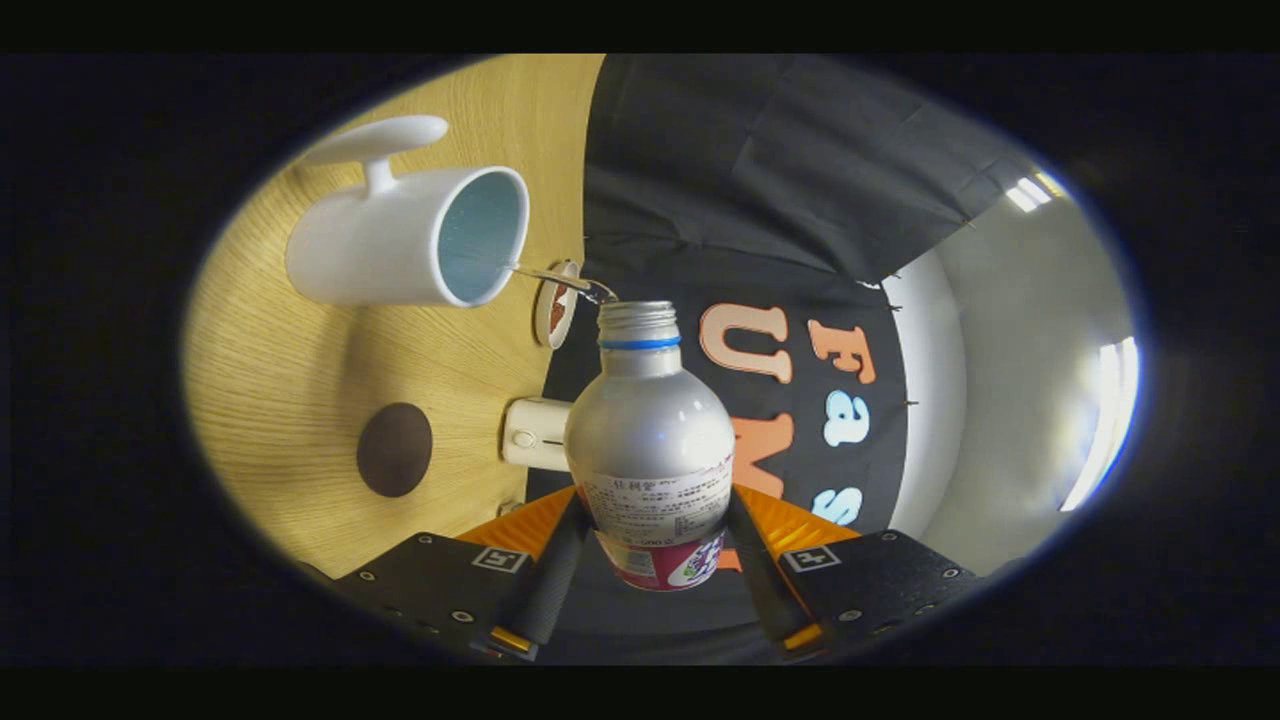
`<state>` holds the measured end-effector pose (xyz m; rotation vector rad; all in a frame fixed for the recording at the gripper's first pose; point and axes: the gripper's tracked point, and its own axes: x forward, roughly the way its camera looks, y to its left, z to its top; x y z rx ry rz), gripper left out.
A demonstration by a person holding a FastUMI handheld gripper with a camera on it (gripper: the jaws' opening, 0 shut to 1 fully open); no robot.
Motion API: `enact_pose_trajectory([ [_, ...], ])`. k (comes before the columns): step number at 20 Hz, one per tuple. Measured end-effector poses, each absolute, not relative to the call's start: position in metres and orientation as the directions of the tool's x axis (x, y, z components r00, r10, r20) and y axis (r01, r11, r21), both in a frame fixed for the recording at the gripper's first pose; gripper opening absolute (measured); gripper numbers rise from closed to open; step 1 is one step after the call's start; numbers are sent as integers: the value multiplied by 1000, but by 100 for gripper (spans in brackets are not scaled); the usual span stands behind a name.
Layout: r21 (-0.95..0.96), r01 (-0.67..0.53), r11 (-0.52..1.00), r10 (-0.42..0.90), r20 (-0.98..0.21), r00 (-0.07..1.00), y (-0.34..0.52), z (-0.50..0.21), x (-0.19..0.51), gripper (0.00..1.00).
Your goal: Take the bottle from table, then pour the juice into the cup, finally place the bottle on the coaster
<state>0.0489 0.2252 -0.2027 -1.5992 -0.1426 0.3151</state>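
**Juice streams from tipped bottle into white cup**

The gripper (655,575) is clenched on the lower body of a silver bottle (650,440), one finger pressing each side of its labelled section, so the bottle sits squarely between the fingers. The whole view is rolled over, the wooden table (290,380) standing on edge beside the bottle rather than below it. The bottle's open threaded neck, ringed by a blue band, points ahead of the fingers, and a thin stream of juice (555,278) runs from its mouth across to the rim of a white cup (400,245) with a pale blue interior and a broad handle. A small round wooden piece (556,303) lies just beyond the cup's rim, under the stream. A dark round coaster (394,449) lies on the table apart from the cup, nearer the fingers. A small white box-shaped object (535,433) sits at the table's edge, just beside the bottle's shoulder
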Motion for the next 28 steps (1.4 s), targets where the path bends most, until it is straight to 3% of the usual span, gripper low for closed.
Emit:
enact_pose_trajectory([
  [28,-982,-53,-180,332,-111,937,232,-188,50,77],
])
